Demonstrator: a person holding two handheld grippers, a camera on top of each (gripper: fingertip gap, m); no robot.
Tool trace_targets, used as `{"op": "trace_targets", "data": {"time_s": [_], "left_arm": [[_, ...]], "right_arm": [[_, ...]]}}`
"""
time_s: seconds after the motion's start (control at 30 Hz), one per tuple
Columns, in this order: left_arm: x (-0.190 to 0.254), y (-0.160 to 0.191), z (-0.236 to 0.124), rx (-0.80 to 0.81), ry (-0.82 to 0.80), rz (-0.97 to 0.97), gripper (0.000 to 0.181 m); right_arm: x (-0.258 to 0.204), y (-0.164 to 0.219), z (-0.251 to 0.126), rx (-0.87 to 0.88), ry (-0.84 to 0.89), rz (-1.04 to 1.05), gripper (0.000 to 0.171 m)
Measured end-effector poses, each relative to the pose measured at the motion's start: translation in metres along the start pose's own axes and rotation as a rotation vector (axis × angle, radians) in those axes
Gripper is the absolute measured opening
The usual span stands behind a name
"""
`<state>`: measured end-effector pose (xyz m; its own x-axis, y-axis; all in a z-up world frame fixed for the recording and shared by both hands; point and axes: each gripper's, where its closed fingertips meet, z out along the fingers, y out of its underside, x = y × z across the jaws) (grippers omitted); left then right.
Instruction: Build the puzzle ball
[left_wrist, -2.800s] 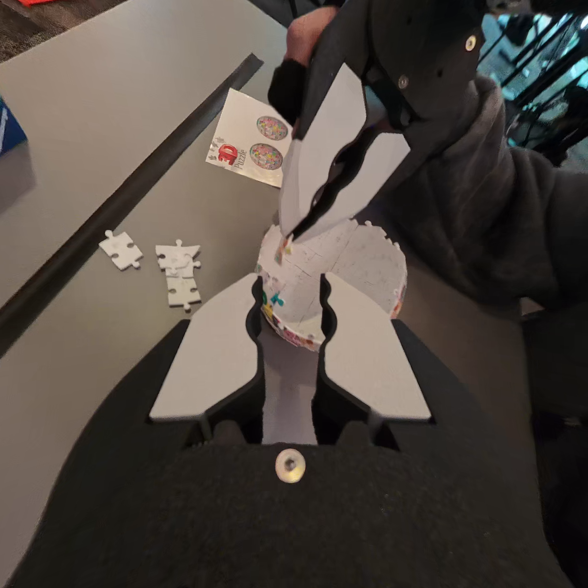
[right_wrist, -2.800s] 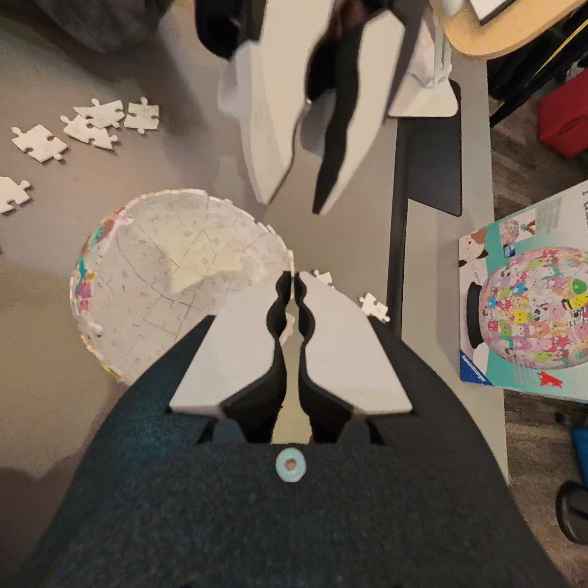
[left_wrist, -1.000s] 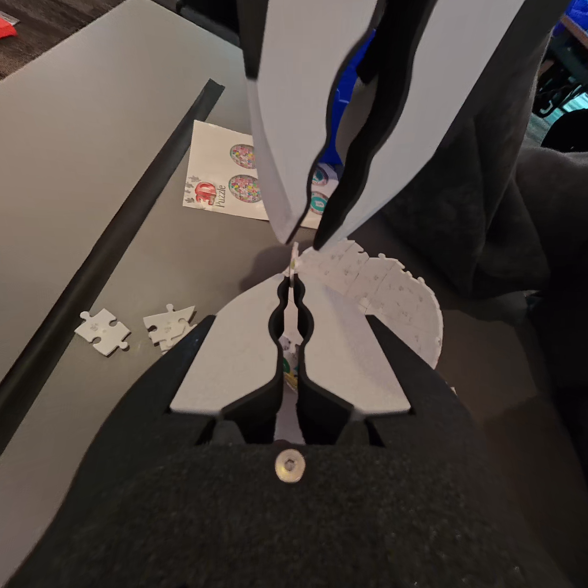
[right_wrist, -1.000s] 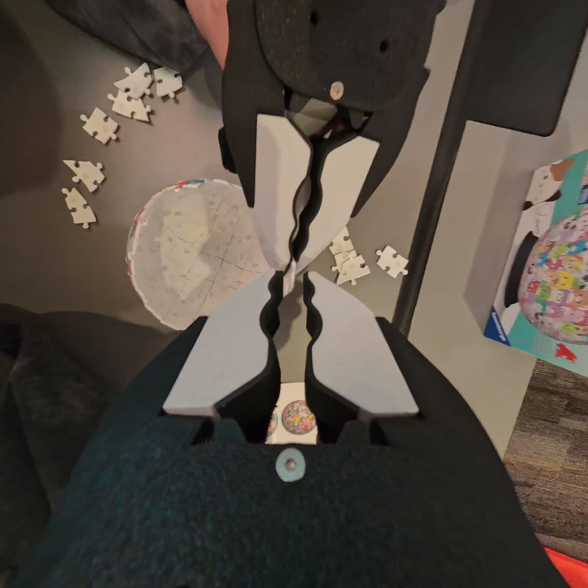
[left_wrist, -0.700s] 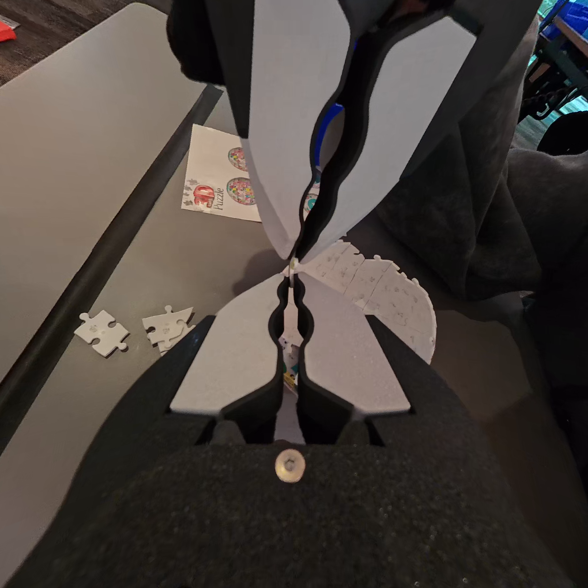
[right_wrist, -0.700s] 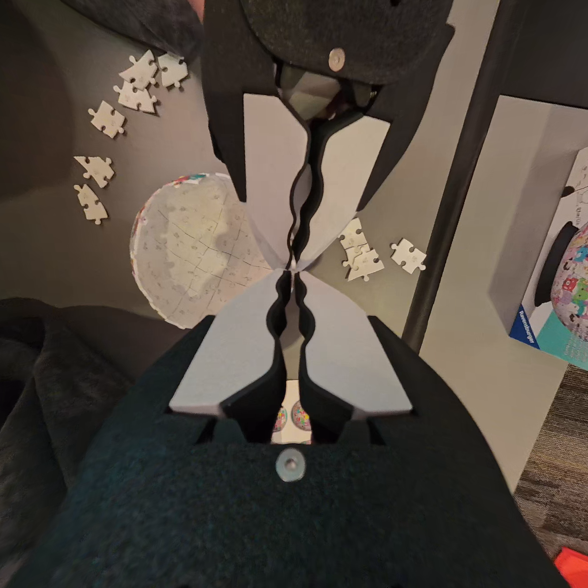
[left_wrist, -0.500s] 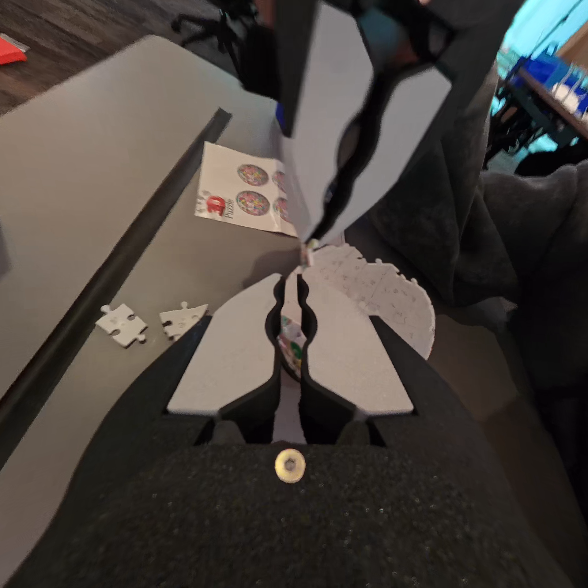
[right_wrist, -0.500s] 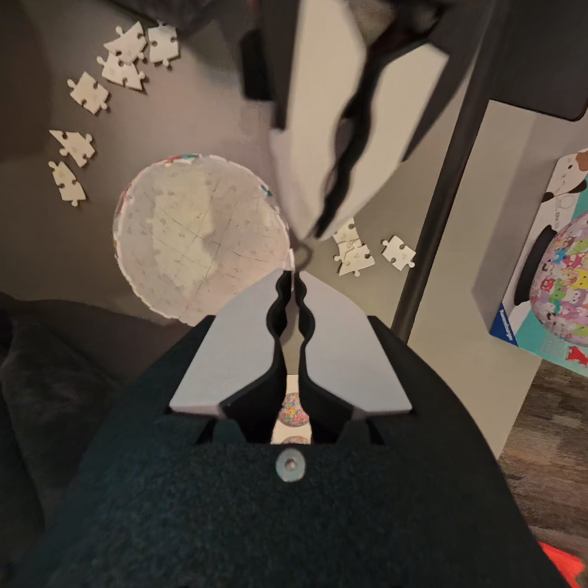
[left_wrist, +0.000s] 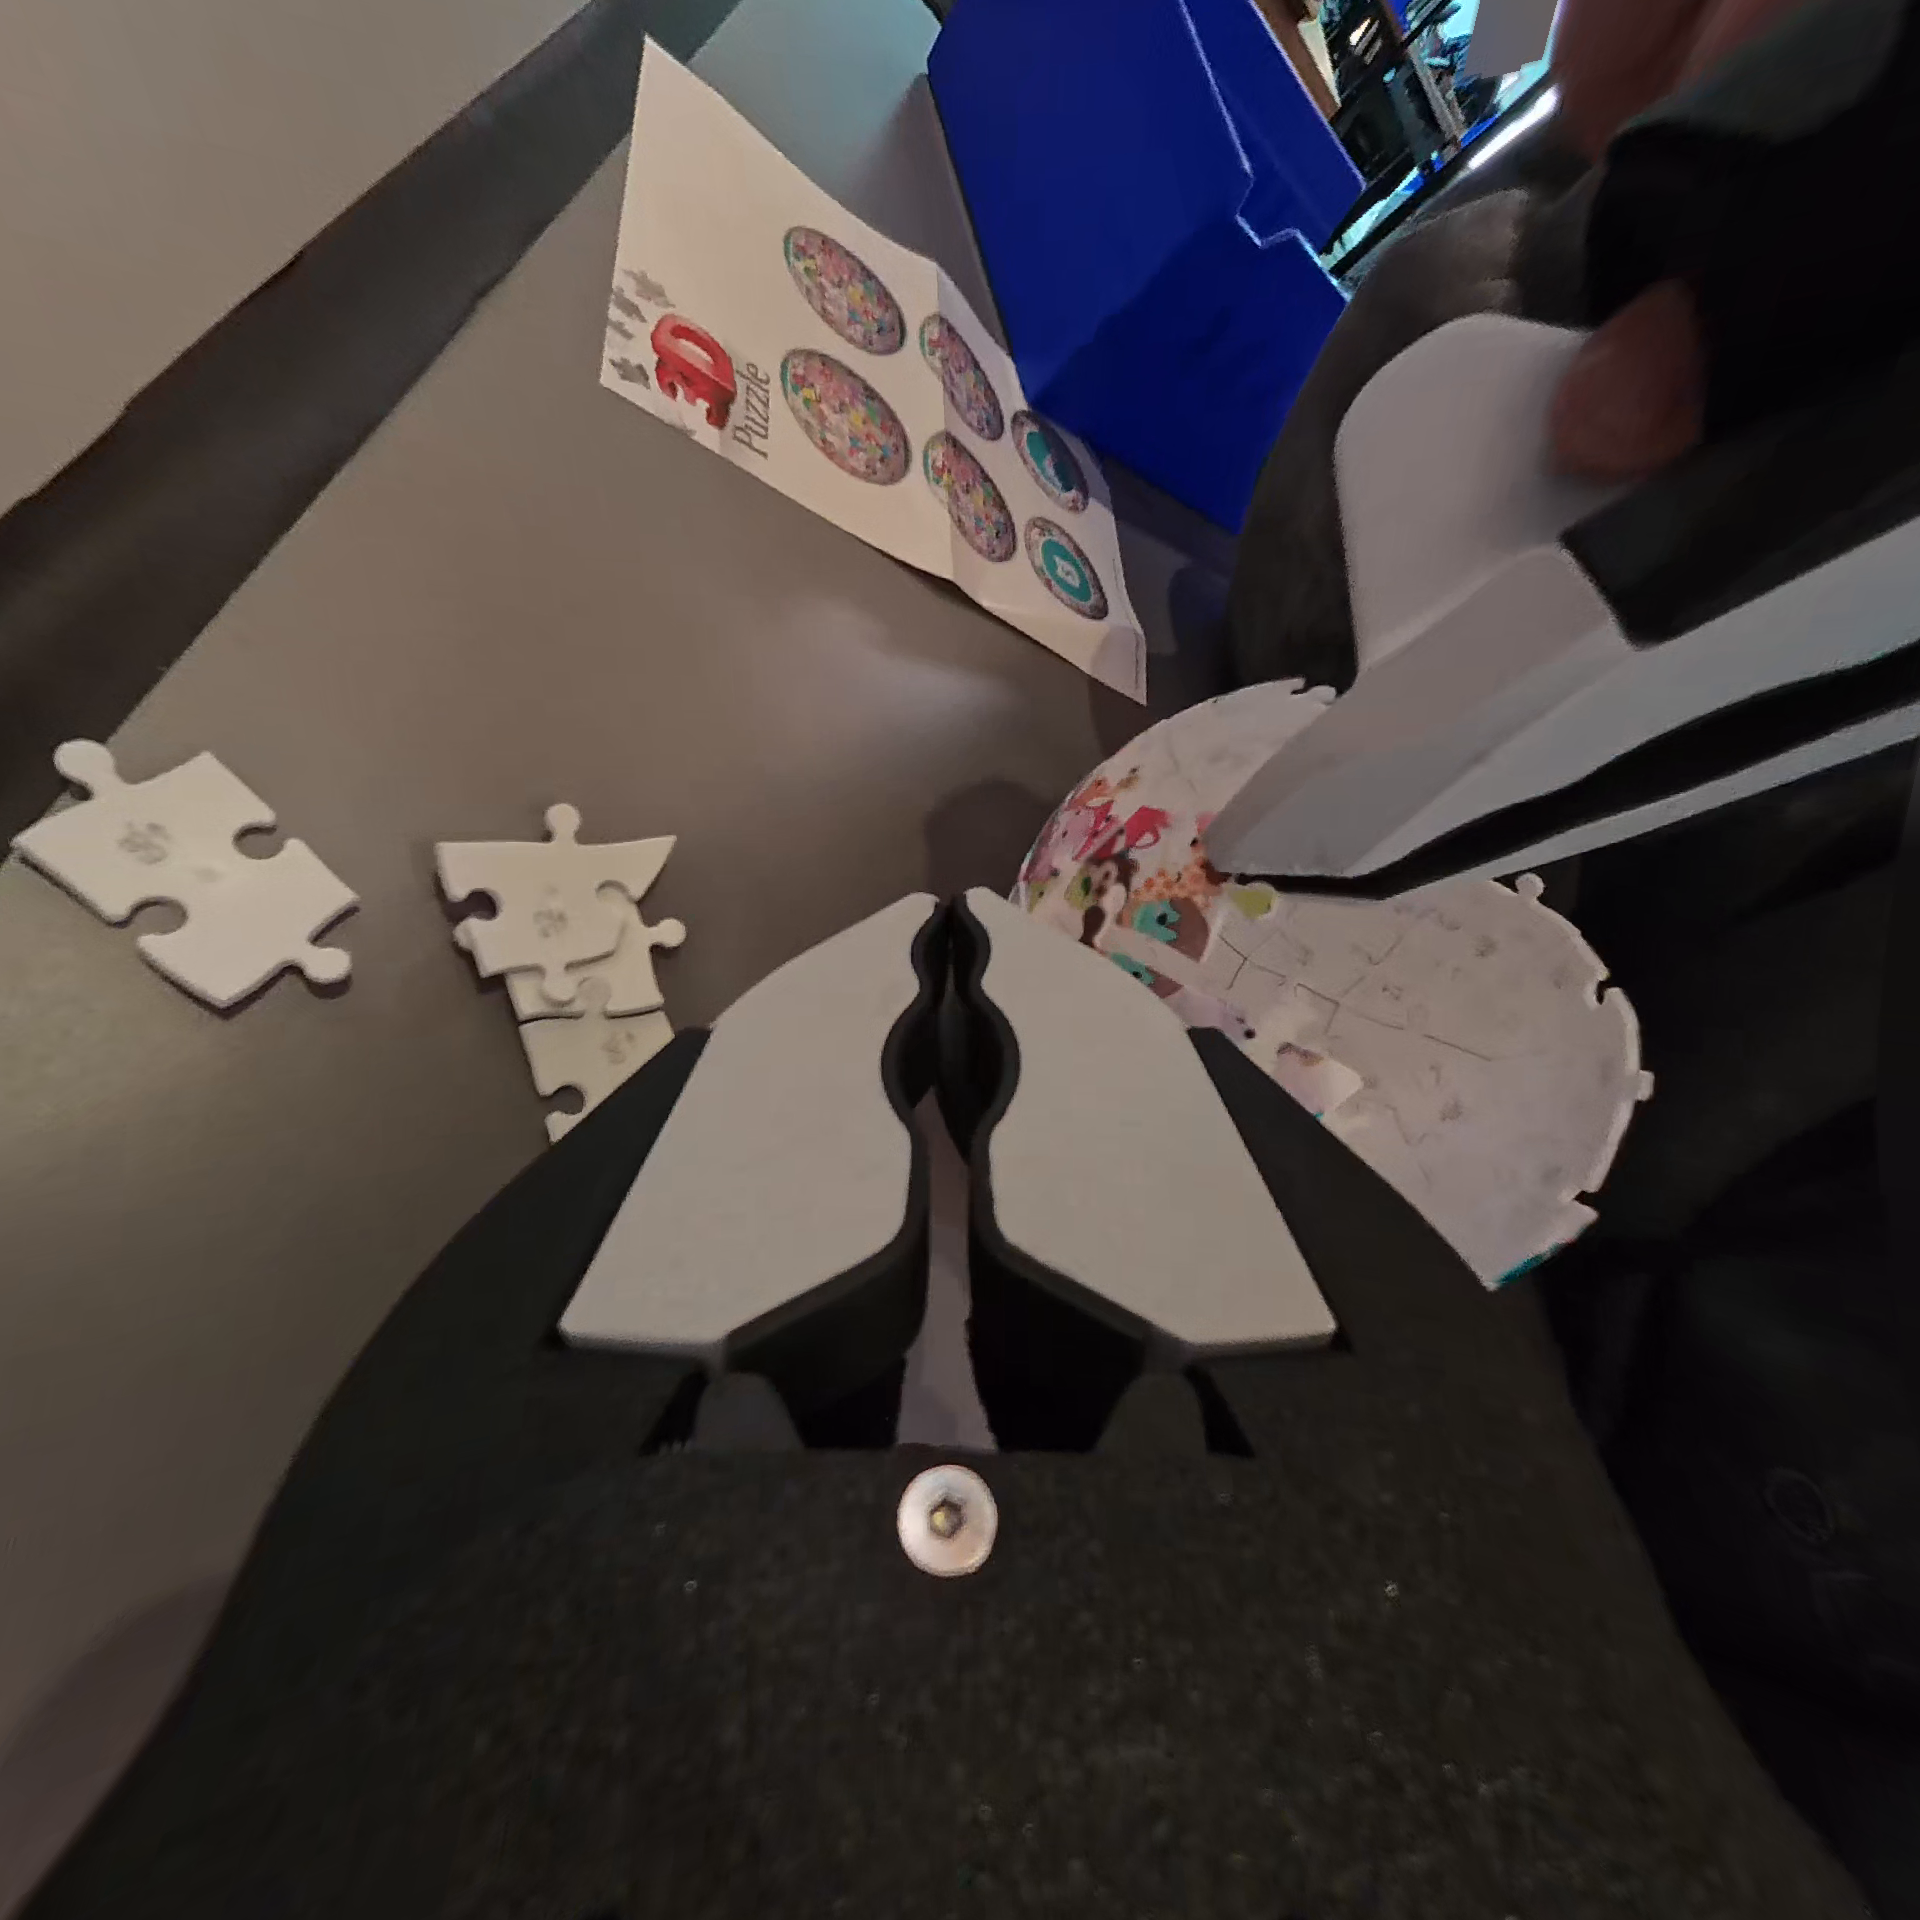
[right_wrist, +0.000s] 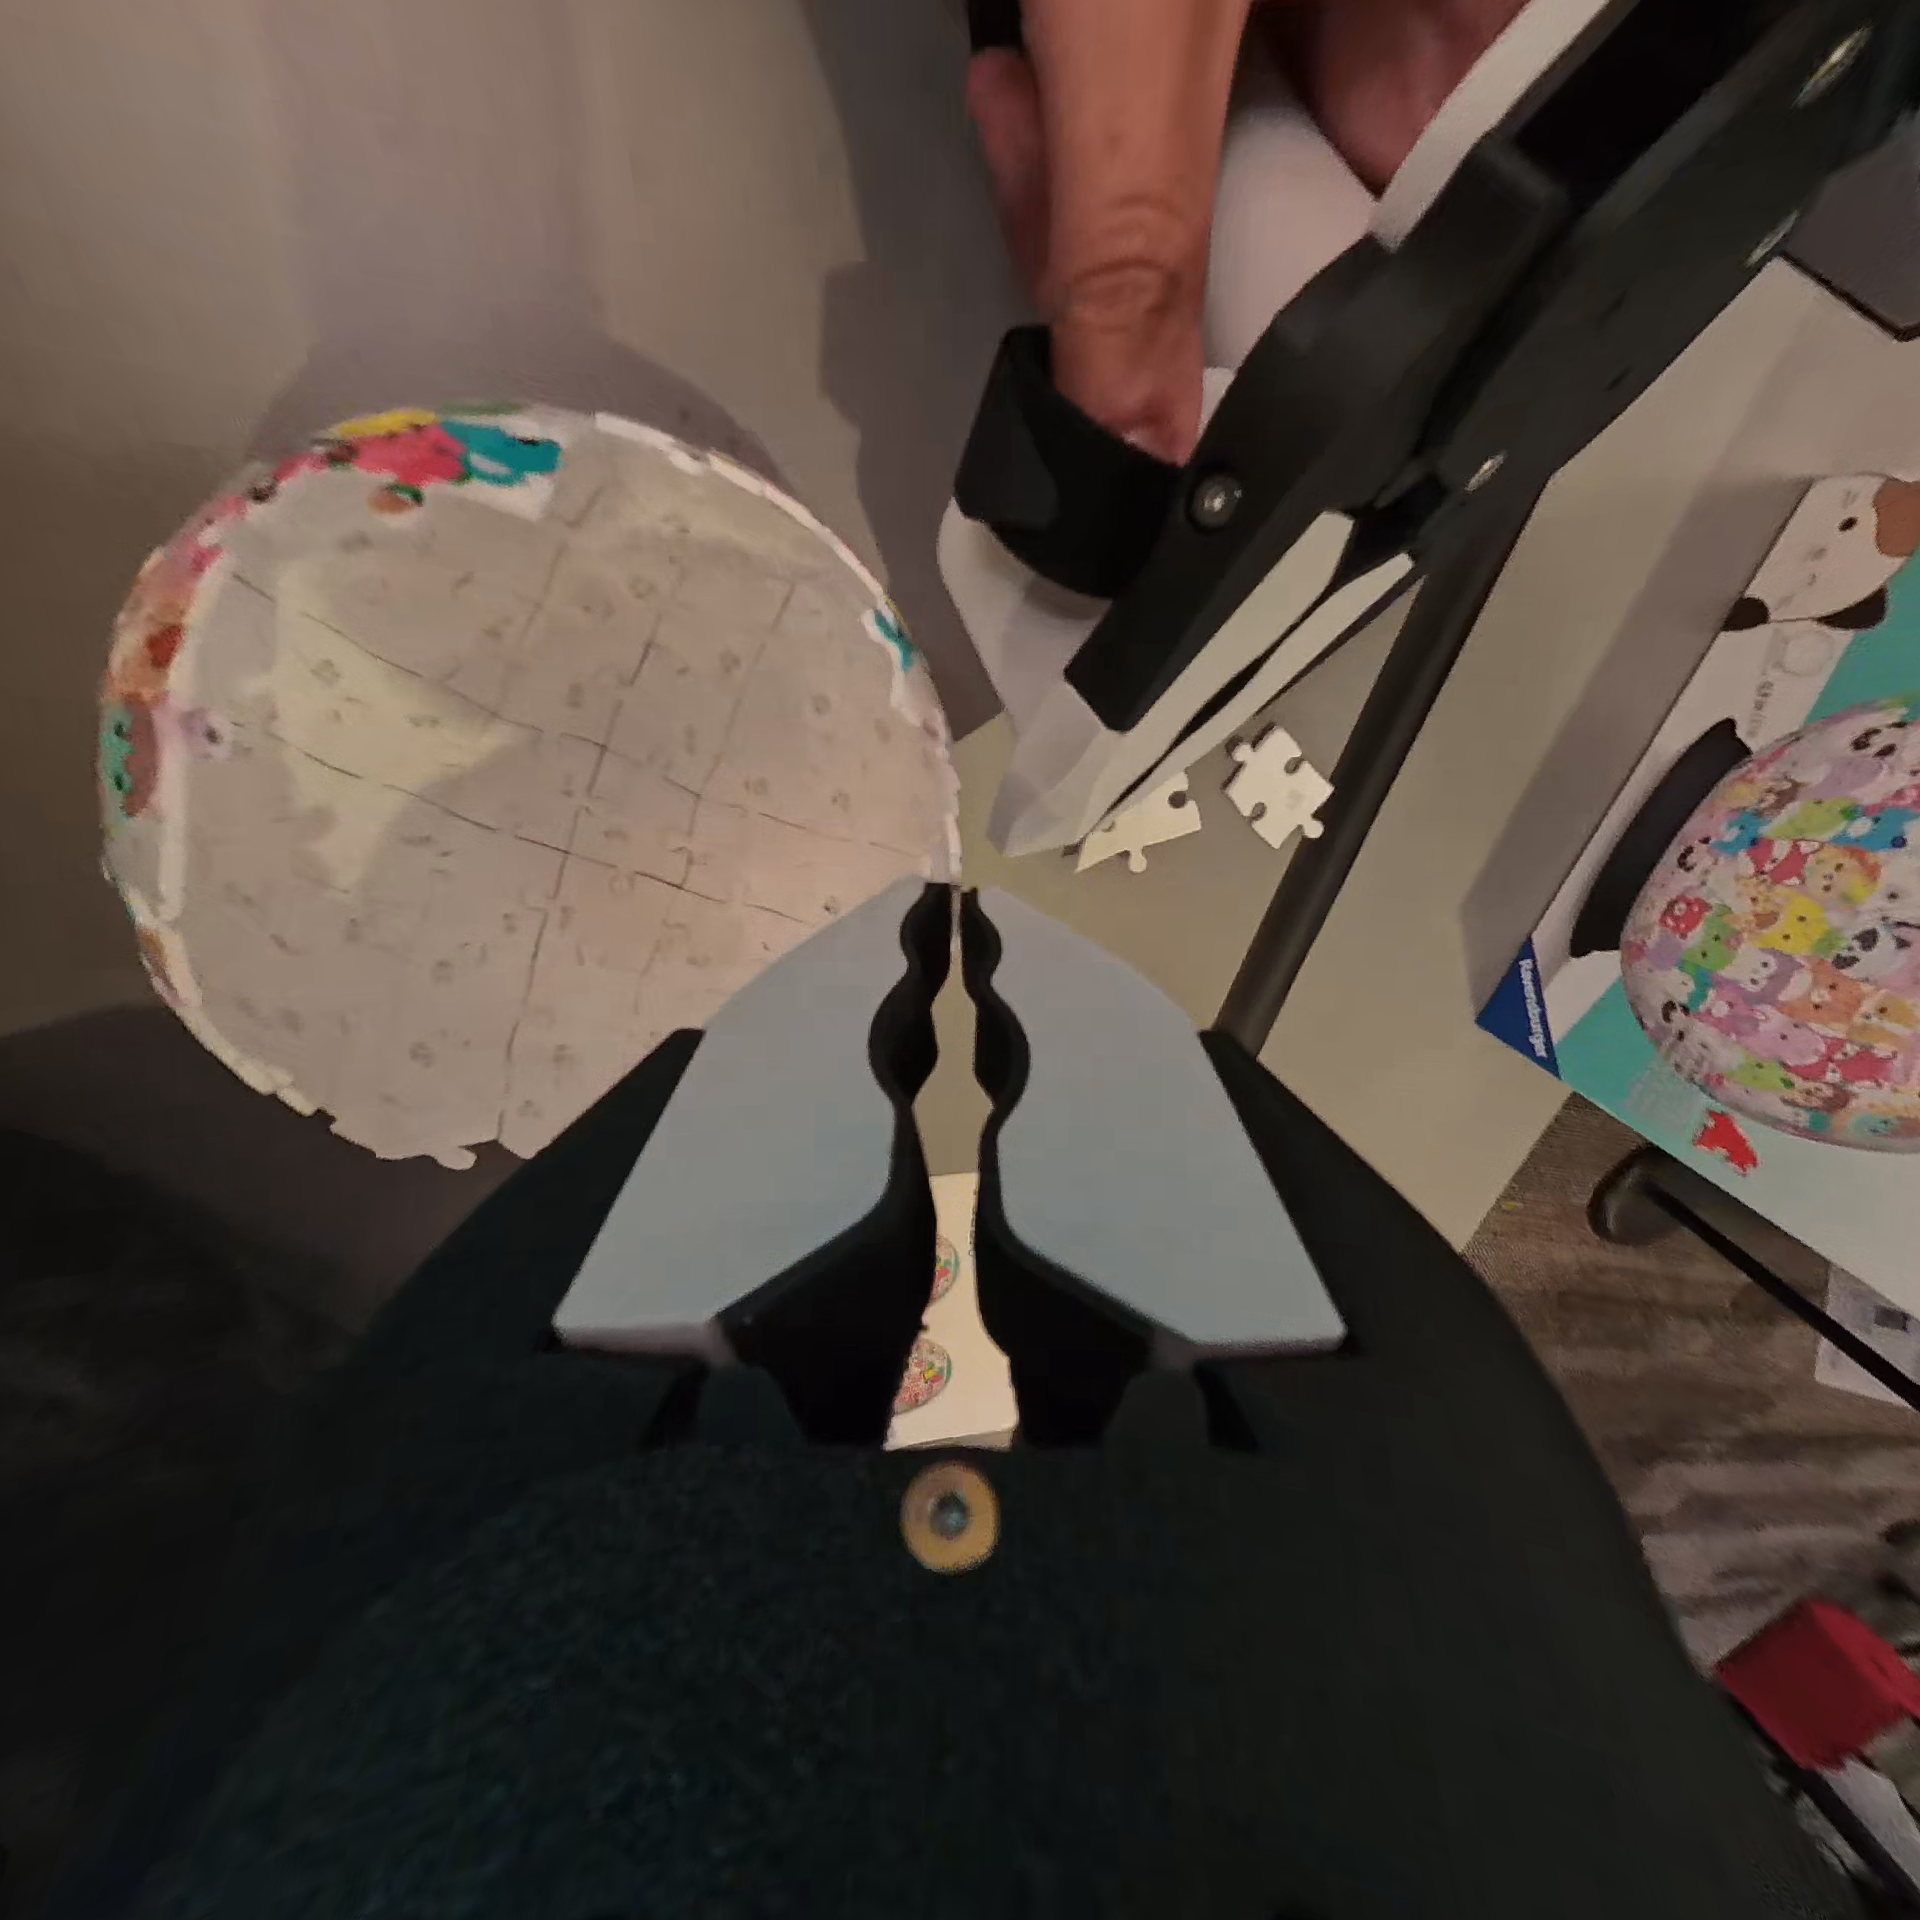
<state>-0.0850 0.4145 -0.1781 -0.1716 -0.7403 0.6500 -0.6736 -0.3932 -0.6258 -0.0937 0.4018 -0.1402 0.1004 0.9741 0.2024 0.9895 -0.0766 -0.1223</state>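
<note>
The grey bench (left_wrist: 520, 644) carries the half-built puzzle ball (right_wrist: 499, 790), open side up. The right tongs (right_wrist: 954, 891), clenched, grip the ball's rim at its edge. The left tongs (left_wrist: 951, 909), pressed together and empty, sit just beside the ball. Loose puzzle pieces (left_wrist: 561, 925) lie near them.

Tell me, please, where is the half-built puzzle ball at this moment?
In the right wrist view the half-built puzzle ball is at the left, its rim pinched by the right gripper, with the left gripper just beside it.
</note>
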Motion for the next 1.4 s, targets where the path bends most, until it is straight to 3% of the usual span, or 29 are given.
{"op": "trace_targets", "data": {"time_s": [0.47,1.03,1.4], "left_arm": [[-0.006,0.008,0.018,-0.053,0.035,-0.027,0.0],[-0.002,0.005,0.009,-0.016,0.106,-0.082,0.0],[-0.006,0.011,0.013,-0.045,0.068,-0.072,0.0]], "right_arm": [[0.003,-0.001,0.001,0.004,0.074,-0.004,0.002],[0.008,-0.003,0.005,0.102,0.177,-0.125,0.002],[0.01,-0.003,0.007,0.015,0.318,-0.207,0.002]]}}
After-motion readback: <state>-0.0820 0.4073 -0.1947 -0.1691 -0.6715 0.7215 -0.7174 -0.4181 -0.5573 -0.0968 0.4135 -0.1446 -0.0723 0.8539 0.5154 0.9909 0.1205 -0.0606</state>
